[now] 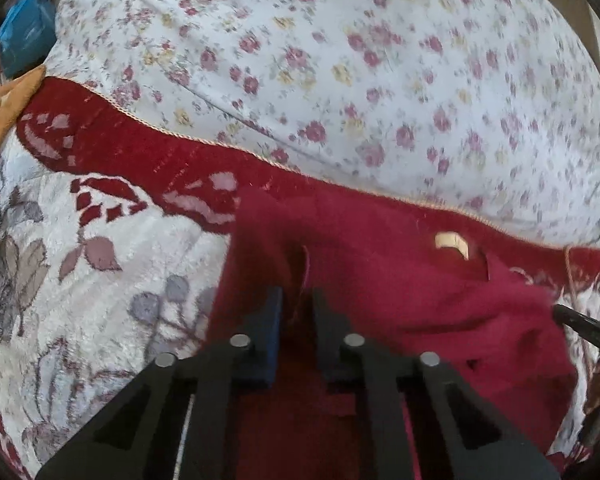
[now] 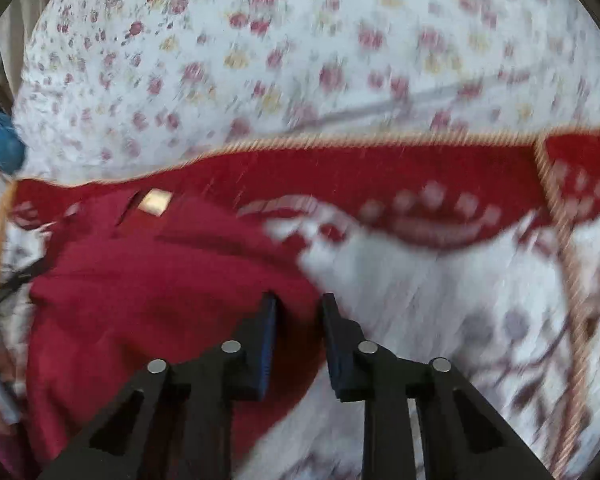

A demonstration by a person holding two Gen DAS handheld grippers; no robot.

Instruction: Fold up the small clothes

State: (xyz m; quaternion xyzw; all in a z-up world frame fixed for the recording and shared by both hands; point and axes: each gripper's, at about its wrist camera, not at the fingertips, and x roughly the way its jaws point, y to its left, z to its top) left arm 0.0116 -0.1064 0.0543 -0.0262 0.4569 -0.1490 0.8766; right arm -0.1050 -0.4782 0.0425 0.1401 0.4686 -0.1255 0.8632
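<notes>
Crimson garment (image 1: 400,300) on patterned blanket (image 1: 100,280), left tongs (image 1: 296,300) and right tongs (image 2: 298,304) both spread.

text: none legible | garment tag (image 1: 452,243): blank, blurred
</notes>
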